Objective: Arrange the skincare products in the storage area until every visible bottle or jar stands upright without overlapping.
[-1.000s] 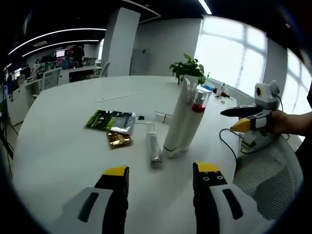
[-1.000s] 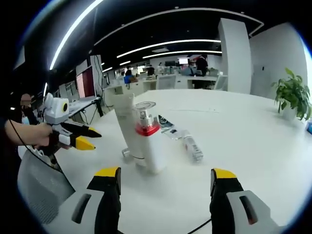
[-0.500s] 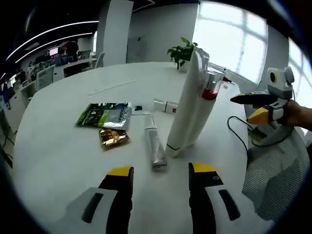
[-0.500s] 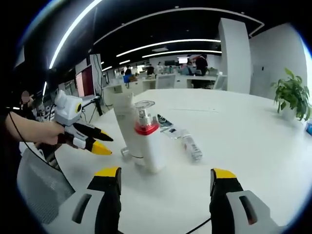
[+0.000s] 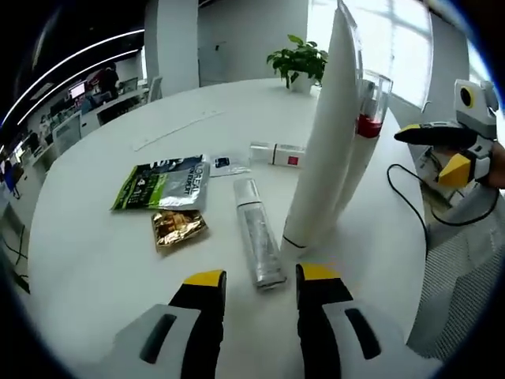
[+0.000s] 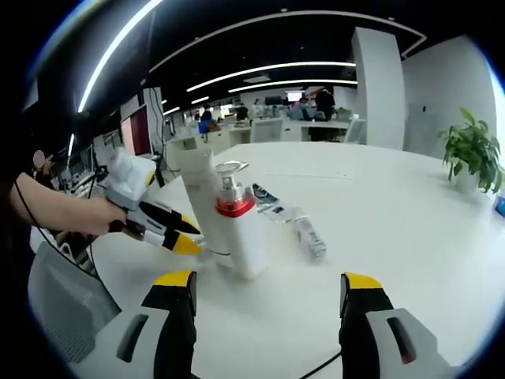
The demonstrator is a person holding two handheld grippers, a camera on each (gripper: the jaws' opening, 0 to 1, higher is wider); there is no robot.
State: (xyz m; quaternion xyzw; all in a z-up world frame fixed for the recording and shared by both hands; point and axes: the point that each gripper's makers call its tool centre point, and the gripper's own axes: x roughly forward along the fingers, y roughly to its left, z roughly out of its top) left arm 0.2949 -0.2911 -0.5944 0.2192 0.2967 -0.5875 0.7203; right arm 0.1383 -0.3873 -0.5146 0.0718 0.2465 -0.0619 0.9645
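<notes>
A tall white tube [image 5: 325,134] stands upright on the white table [image 5: 95,253], and touching it from behind is a clear-capped pump bottle with a red band [image 5: 365,118]. A slim silvery tube [image 5: 256,234] lies flat just ahead of my left gripper [image 5: 260,278], which is open and low over the table. In the right gripper view the same pump bottle [image 6: 235,225] and white tube [image 6: 201,193] stand side by side, the silvery tube [image 6: 312,238] lies to their right, and the left gripper [image 6: 188,235] reaches in beside them. My right gripper [image 6: 267,281] is open and holds nothing.
A green sachet [image 5: 162,183], a gold sachet [image 5: 179,227], a small dark packet [image 5: 223,163] and a small white box [image 5: 276,152] lie beyond the silvery tube. A potted plant [image 5: 298,59] stands far back. A black cable [image 5: 410,213] and a mesh chair [image 5: 465,292] are at the table's edge.
The left gripper has moved forward and down toward the lying silvery tube, and its jaws have narrowed a little. The right gripper has stayed put.
</notes>
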